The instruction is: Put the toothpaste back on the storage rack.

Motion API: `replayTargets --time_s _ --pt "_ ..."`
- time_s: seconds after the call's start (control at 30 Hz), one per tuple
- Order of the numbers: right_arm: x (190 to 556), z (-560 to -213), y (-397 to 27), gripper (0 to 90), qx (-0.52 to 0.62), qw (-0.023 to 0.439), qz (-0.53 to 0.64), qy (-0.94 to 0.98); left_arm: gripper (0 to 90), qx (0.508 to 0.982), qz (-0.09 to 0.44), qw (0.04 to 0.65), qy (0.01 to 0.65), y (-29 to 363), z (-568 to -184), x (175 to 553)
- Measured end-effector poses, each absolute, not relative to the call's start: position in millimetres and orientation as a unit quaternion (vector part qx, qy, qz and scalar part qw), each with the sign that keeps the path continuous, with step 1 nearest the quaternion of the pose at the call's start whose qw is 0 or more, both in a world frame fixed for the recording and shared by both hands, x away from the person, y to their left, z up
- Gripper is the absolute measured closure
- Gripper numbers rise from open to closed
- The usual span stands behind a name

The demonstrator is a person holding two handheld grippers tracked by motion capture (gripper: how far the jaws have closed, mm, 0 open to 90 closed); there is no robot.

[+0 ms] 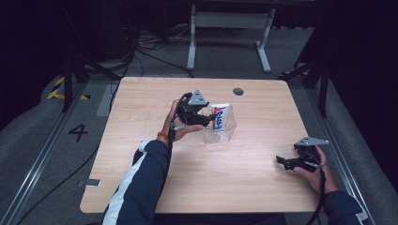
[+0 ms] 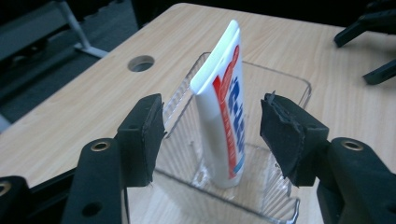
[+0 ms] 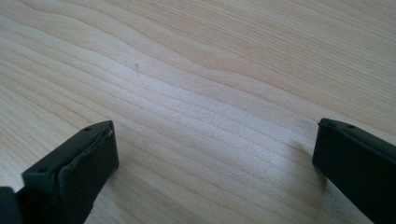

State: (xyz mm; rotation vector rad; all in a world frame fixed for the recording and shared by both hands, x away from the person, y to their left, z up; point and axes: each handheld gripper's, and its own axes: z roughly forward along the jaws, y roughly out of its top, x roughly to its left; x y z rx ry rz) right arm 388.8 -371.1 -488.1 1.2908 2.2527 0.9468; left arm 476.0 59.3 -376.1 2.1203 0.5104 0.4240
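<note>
Release step: left claw (image 2: 212, 135) open, pads clear of toothpaste tube (image 2: 223, 107) standing in clear bin (image 2: 299, 86); right claw (image 3: 210, 163) open, idle; next, withdraw upward.

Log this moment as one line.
left gripper: open, fingers clear of toothpaste tube | tube: upright in clear bin | right gripper: open, idle

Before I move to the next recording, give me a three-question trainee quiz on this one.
1. True or false: the toothpaste tube lies flat on the table.
2. Which tool is at the clear plastic bin? A) left tool B) right tool
3. Fill in: the left tool's pads stand ____ the tube, one on each side.

Key
1. False: it stands upright in the bin, leaning on a wall.
2. A; the right tool is open over bare wood.
3. Apart from.
</note>
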Motion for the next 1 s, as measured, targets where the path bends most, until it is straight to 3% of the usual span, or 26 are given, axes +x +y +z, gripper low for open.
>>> replayTargets --time_s 1.0 --pt "388.8 -488.1 -371.1 0.2 0.459 0.188 0.337 0.801 33.5 0.9 0.212 0.329 0.19 109.5 -396.4 439.5"
